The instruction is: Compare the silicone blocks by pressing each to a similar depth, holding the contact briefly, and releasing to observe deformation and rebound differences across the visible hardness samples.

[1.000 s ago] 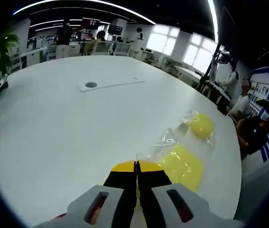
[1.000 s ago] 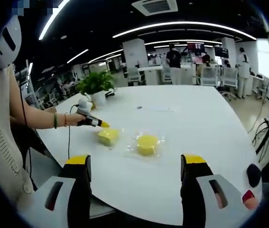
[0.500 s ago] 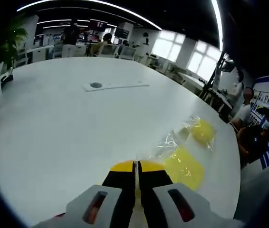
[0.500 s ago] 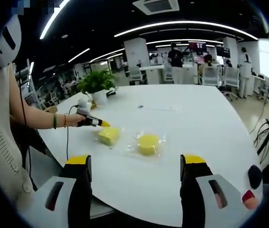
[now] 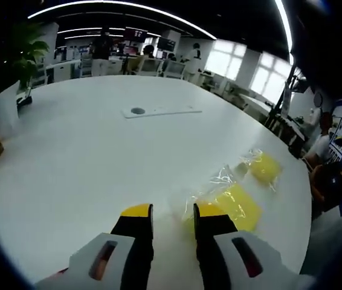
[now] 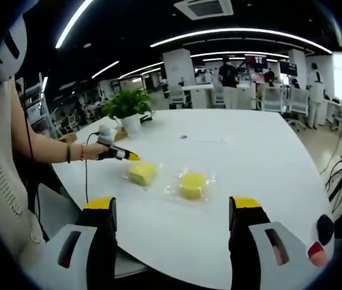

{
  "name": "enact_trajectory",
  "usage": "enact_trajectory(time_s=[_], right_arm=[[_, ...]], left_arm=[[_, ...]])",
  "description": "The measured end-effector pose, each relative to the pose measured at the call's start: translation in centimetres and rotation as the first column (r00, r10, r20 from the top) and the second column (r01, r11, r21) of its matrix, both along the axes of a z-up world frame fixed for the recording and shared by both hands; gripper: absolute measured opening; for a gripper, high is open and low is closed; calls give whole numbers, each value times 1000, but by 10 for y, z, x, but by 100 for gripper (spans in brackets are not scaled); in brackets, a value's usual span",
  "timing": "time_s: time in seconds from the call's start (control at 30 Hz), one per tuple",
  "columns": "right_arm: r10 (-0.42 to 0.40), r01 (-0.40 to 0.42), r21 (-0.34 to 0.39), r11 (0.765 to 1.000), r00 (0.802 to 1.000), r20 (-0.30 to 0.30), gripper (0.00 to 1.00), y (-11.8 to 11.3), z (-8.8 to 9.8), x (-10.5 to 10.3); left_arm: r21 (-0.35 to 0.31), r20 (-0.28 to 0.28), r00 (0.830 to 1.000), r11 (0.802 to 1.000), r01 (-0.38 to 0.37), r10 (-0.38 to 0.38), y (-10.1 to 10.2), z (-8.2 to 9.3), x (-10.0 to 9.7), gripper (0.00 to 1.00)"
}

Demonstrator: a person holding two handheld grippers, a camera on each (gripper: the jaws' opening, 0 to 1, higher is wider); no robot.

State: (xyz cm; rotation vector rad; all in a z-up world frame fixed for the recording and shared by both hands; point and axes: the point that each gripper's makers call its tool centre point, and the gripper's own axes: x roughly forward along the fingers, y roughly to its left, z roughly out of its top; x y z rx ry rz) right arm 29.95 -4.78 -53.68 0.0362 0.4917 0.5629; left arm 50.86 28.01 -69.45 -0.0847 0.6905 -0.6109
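Parted since the earlier frame, the left gripper point(image 5: 173, 212) now stands released beside the square silicone block point(image 5: 234, 203), while the right gripper point(image 6: 172, 205) waits open, well apart.

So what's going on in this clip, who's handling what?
A person holds a gripper in each hand at a white table with two yellow silicone blocks in clear wrap. The left gripper, jaws slightly parted, sits at the near block, with the far block beyond it. From the right gripper view, the right gripper hangs wide open, short of both blocks and holding nothing.
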Motion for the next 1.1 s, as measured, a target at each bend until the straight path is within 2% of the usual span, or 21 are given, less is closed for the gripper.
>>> enact_trajectory(time_s=[0.1, 0.4, 0.6, 0.87, 1.1], right_arm=[[17, -17, 8, 1000, 1000, 15, 70, 4, 4, 1], [81, -83, 36, 996, 995, 58, 70, 19, 13, 3], [115, -119, 48, 992, 990, 76, 70, 23, 17, 1], [162, -168, 85, 982, 984, 76, 71, 28, 12, 2], [193, -199, 112, 973, 979, 66, 71, 29, 4, 4]], left_arm=[[8, 11, 1000, 1000, -16, 16, 4, 7, -9, 29], [9, 33, 998, 999, -46, 46, 12, 25, -53, 33], [3, 60, 996, 998, -70, 69, 13, 39, -72, 36], [-21, 123, 991, 998, -56, 59, -7, 68, -109, 41], [0, 151, 988, 999, -39, 38, -19, 82, -143, 44]])
